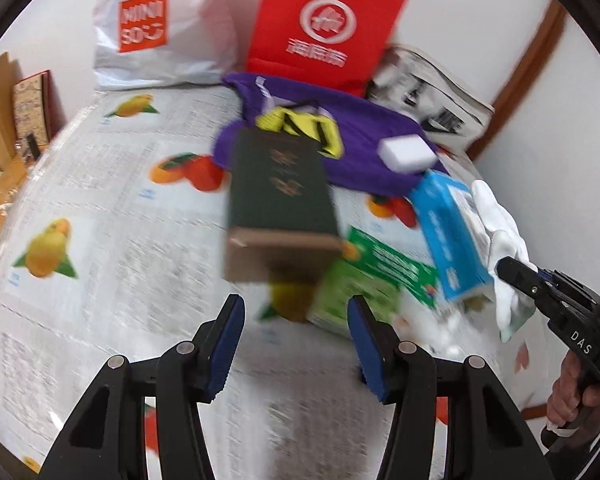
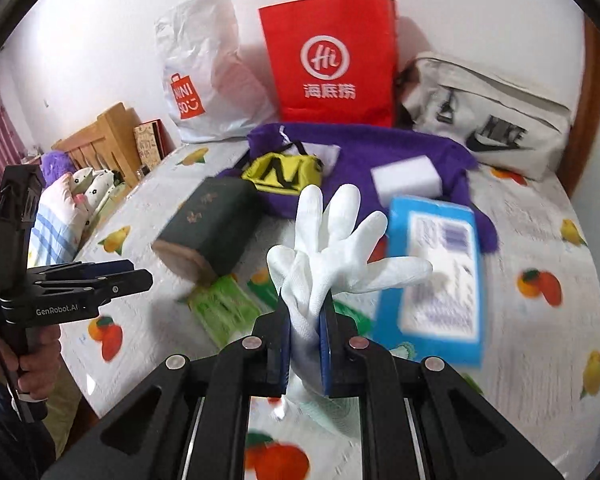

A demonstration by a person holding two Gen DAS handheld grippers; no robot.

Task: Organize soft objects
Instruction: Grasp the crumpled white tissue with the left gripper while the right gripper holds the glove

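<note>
My right gripper is shut on a white glove and holds it above the table; the glove also shows at the right of the left wrist view, with the right gripper below it. My left gripper is open and empty, above the table in front of a dark green box. Behind lie a purple garment, a yellow pouch, a white sponge and a blue tissue pack. The left gripper shows at the left of the right wrist view.
A red paper bag, a white plastic bag and a beige Nike bag stand along the wall. A green packet lies on the fruit-print tablecloth. A wooden rack and pillows are at the left.
</note>
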